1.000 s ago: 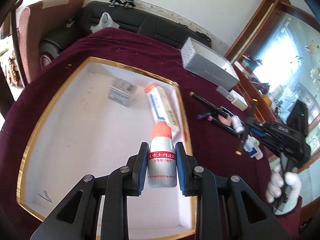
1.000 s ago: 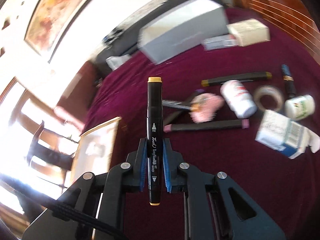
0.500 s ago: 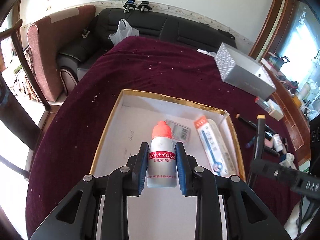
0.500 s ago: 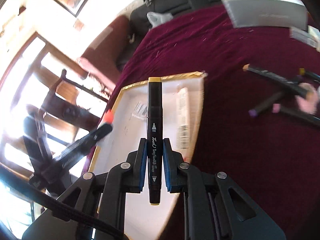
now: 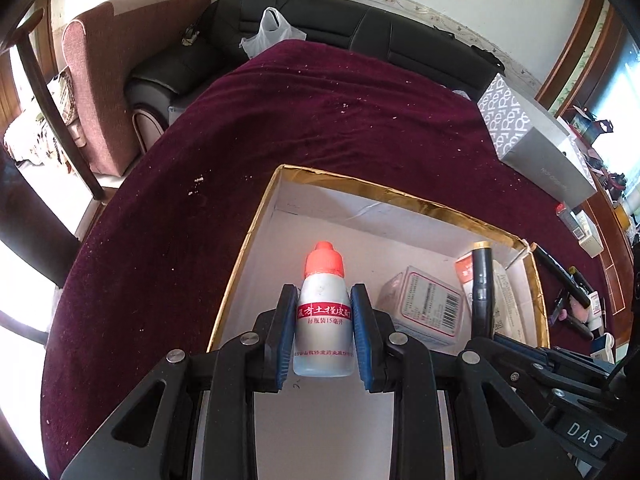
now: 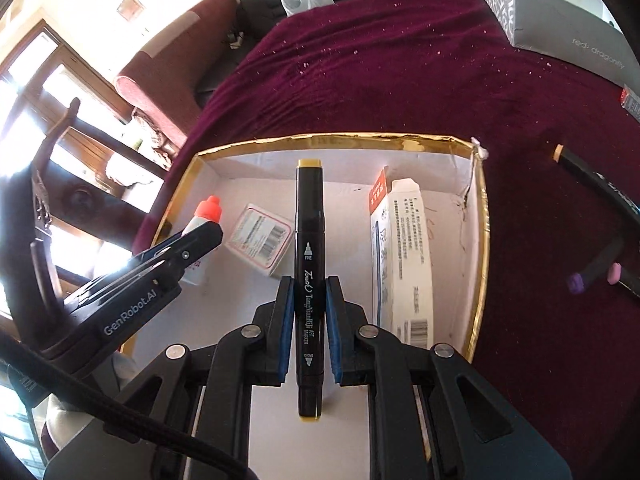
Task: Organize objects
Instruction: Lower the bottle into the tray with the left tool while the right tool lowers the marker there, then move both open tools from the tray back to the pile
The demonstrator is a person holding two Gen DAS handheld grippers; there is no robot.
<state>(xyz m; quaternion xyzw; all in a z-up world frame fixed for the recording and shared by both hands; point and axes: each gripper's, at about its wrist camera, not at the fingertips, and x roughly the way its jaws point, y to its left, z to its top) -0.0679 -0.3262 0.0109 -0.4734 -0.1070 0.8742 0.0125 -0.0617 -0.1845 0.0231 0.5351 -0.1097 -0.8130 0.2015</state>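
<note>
My left gripper (image 5: 323,336) is shut on a small white bottle (image 5: 324,320) with an orange cap, held over the gold-rimmed white box (image 5: 384,194). The bottle also shows in the right wrist view (image 6: 202,224). My right gripper (image 6: 307,324) is shut on a black marker (image 6: 308,264) with yellow ends, held over the same box (image 6: 332,140). The marker also shows in the left wrist view (image 5: 481,284). Inside the box lie a small pink-edged packet (image 6: 260,238) and a long white carton (image 6: 400,248).
The box sits on a maroon cloth (image 5: 320,120). A grey shoebox (image 5: 536,140) lies at the far right. More markers (image 6: 600,188) lie right of the box. A black sofa (image 5: 360,36) and a red armchair (image 5: 108,80) stand behind the table.
Both grippers have moved over the box with their loads. The right gripper swung left from the scattered markers to above the box, beside the left gripper.
</note>
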